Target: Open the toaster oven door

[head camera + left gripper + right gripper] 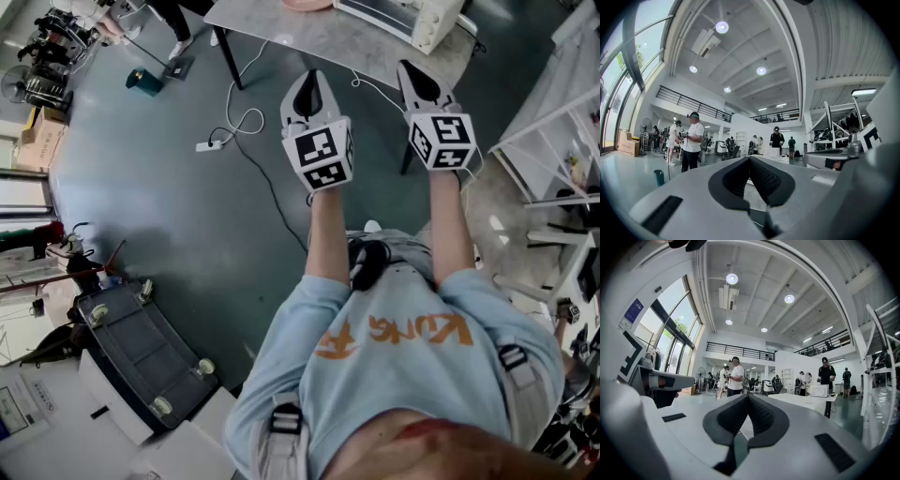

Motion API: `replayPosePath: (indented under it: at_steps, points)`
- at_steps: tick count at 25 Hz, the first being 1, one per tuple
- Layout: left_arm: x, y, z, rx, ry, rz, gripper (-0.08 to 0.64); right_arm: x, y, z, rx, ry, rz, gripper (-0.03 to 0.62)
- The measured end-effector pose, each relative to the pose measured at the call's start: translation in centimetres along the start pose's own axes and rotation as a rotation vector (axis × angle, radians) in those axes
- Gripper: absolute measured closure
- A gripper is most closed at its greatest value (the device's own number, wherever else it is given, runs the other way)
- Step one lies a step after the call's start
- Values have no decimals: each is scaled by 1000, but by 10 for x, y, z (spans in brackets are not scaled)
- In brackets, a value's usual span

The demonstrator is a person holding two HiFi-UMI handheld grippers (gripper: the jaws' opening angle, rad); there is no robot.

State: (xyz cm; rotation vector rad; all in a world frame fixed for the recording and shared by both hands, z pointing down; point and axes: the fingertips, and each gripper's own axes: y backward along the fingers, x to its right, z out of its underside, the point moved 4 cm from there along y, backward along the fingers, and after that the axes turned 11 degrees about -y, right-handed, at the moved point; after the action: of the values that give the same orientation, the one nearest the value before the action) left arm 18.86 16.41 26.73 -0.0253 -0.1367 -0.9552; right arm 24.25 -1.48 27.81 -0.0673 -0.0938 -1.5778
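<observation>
**Toaster oven** [417, 21]: a pale, boxy appliance, set on a grey table [319, 37] at the top edge of the head view and partly cut off by the frame. In the right gripper view it is seen as a small white box [819, 390] at the far end of the same table [797, 401]. Whether its door is open or closed cannot be made out. It is touched by neither gripper.

**Right gripper** [409, 67]: held level and pointed toward the table, well apart from the oven. In its own view the jaws [748, 395] are seen pressed together with nothing between them.

**Left gripper** [312, 77]: held level just beside the right one, over the floor short of the table edge. Its jaws [750, 159] are likewise clenched on nothing.

**Marker cubes**: one carried on each gripper, left [321, 155] and right [441, 141].

**Person**: bare forearms and a light blue shirt [394, 366] with orange print are seen from above.

**Floor items**: a white cable [246, 120] looped to a power strip [208, 145]; a teal bin [145, 82]; a grey wheeled cart [141, 352] at lower left.

**Shelving** [548, 141]: white, at the right.

**Background**: a standing person in a white shirt [736, 376] and another in dark clothes [826, 373] are seen in a large hall.
</observation>
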Motion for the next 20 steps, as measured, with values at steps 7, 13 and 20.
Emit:
replayPosePath:
  at_steps: [7,13,20]
  points:
    - [34,-6,-3,5,5,12,557,23,8,-2,0,-5,-34,595]
    - [50,-16,-5,2,-14,16,557,47,9,-7,1,-13,-13,595]
    - [62,-28,-18,30,-47,12,557,66,5,-16,8,-15,-20,595]
